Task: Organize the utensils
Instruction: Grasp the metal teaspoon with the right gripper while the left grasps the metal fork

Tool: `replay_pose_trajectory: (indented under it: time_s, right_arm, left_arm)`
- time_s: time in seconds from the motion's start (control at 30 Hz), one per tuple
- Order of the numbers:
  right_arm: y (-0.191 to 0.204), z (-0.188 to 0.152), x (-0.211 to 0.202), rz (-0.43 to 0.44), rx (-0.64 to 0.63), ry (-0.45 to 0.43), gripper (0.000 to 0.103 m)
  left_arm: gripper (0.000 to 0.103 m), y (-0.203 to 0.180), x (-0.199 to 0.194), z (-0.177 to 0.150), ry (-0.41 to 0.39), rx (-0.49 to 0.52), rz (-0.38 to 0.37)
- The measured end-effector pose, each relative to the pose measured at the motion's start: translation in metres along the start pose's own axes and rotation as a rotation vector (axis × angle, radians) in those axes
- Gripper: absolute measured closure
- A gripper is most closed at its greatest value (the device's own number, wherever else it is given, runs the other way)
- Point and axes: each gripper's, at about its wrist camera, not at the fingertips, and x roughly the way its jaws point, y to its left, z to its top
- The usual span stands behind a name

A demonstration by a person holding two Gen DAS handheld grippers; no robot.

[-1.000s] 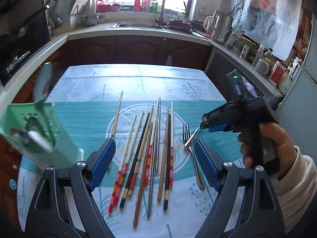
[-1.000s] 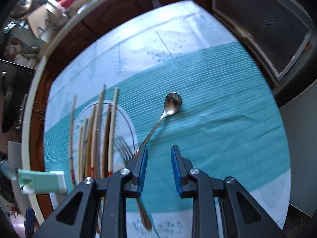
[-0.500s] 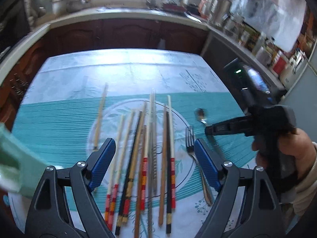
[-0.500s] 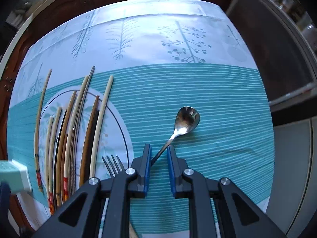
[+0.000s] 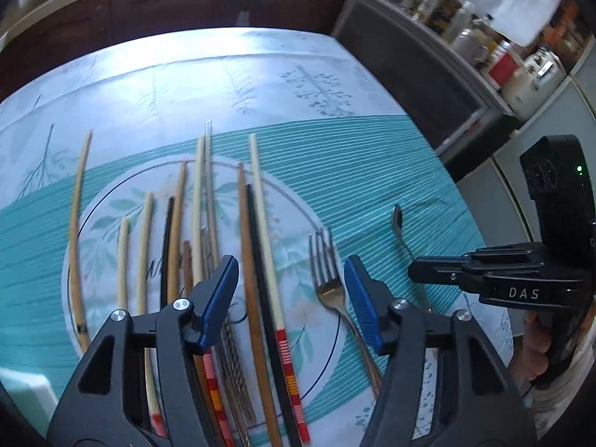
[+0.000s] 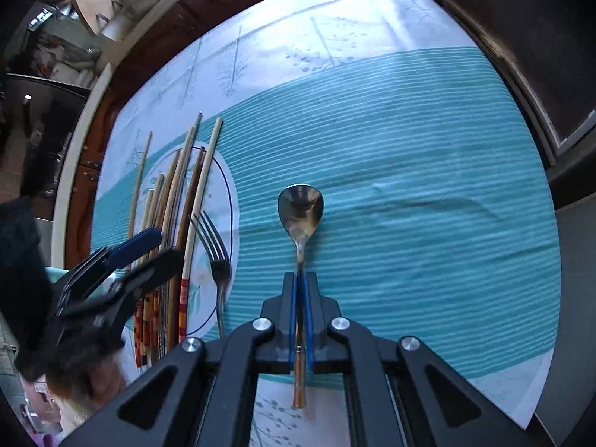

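The right gripper (image 6: 299, 287) pinches the spoon (image 6: 300, 208) by its thin handle, so it may pivot, while the left gripper (image 5: 290, 294), part-closed and empty, straddles chopsticks (image 5: 257, 246).

Right gripper (image 6: 299, 290) pinched closed (angled downward); left gripper (image 5: 291, 290) part-spread, its jaws just narrowing.

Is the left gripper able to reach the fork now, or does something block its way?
Probably yes. The left gripper, its jaws just narrowed but still open, hangs right above the fork, which lies alone beside the chopsticks. The right gripper is shut on the spoon, off to the side.
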Motion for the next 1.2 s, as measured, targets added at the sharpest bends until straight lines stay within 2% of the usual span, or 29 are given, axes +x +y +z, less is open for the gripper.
replay_pose_trajectory:
  time_s: [0.23, 0.47, 0.67, 0.73, 0.77, 0.8, 0.87, 0.93, 1.1, 1.2]
  right_arm:
    - [-0.020, -0.017, -0.011, 0.075, -0.039, -0.032, 0.099]
    - [-0.008, -0.014, 0.001, 0.108, -0.070, -0.055, 0.099]
    - [-0.008, -0.015, -0.001, 0.114, -0.088, -0.077, 0.099]
    - [-0.009, -0.014, -0.002, 0.121, -0.086, -0.078, 0.099]
    - [-0.010, -0.015, -0.002, 0.121, -0.087, -0.079, 0.099]
    - [-0.011, -0.015, -0.002, 0.121, -0.084, -0.079, 0.099]
    - [-0.014, -0.016, -0.003, 0.127, -0.085, -0.075, 0.099]
    - [-0.014, -0.017, -0.003, 0.133, -0.083, -0.072, 0.099]
    - [-0.014, -0.020, -0.006, 0.133, -0.085, -0.079, 0.099]
    - [-0.011, -0.023, -0.010, 0.131, -0.093, -0.094, 0.099]
  left_arm:
    - [0.046, -0.013, -0.009, 0.004, -0.084, 0.069, -0.043]
    - [0.048, -0.019, 0.002, 0.002, -0.047, 0.120, -0.039]
    - [0.066, -0.024, 0.018, 0.002, -0.024, 0.136, -0.066]
    - [0.077, -0.024, 0.025, 0.003, -0.006, 0.129, -0.083]
    - [0.079, -0.024, 0.025, 0.003, -0.014, 0.131, -0.084]
    - [0.086, -0.024, 0.026, 0.003, -0.008, 0.132, -0.094]
    - [0.091, -0.024, 0.027, 0.003, -0.006, 0.127, -0.108]
    - [0.103, -0.026, 0.022, 0.002, -0.031, 0.132, -0.094]
    - [0.103, -0.034, -0.016, -0.002, -0.151, 0.133, -0.024]
    - [0.103, -0.042, -0.053, -0.011, -0.262, 0.137, 0.067]
